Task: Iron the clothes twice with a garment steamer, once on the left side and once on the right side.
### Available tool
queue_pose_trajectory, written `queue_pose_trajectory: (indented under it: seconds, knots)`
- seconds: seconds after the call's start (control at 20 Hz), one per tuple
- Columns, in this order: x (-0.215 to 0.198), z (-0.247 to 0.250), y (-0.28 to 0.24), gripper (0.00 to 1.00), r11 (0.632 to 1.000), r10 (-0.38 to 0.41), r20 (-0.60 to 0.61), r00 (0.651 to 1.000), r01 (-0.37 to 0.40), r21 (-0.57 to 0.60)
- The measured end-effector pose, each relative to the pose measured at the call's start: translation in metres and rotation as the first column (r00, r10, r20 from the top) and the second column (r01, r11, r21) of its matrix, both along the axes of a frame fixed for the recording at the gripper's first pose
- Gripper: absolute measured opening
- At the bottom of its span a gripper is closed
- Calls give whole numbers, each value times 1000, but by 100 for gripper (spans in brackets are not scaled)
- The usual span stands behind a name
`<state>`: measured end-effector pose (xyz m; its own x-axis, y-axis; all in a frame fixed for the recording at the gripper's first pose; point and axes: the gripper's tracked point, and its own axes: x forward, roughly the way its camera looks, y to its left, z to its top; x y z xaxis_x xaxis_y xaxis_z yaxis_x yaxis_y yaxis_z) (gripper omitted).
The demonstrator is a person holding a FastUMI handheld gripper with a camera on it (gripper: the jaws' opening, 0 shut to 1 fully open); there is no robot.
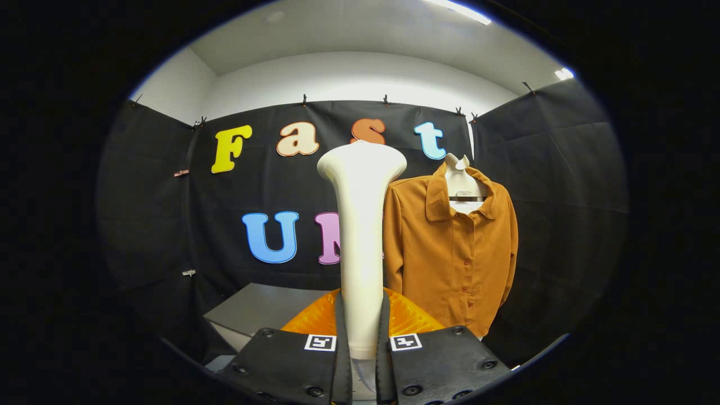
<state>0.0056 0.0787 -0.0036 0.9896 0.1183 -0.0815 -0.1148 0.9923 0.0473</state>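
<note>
Cream plastic steamer (361, 236) stands upright, its handle pinched between the two fingers (292, 365) of the hand-held gripper (363, 351); both fingers press its sides, so the grip is closed on it. Wide head of the steamer sits at 12 o'clock from the fingers, rising in front of the black cloth wall (562, 197).

Orange translucent part (410, 318) shows just behind the handle on both sides, low, right above the fingertips; what it belongs to cannot be told.

Shirt (453, 253), rust-brown, buttoned, collared, hangs on a pale hanger (464, 183) at about 1 o'clock from the fingers, beyond them. Its left sleeve edge lines up with the steamer's stem in this view; whether they touch cannot be told. Steamer head is beside the shirt's shoulder, not over its front.

Grey surface (253, 309) lies at 10 o'clock from the fingers, low, ahead of the wall.

Ceiling light strip (458, 10) at 12–1 o'clock, far above.
</note>
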Motion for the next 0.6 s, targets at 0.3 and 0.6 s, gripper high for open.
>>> queue_pose_trajectory:
  seconds: [0.3,0.6]
  knots:
    - [-2,-2,5,20,1000,10,-3,1000,-10,-8]
    - [-2,-2,11,20,1000,14,-5,1000,-14,-7]
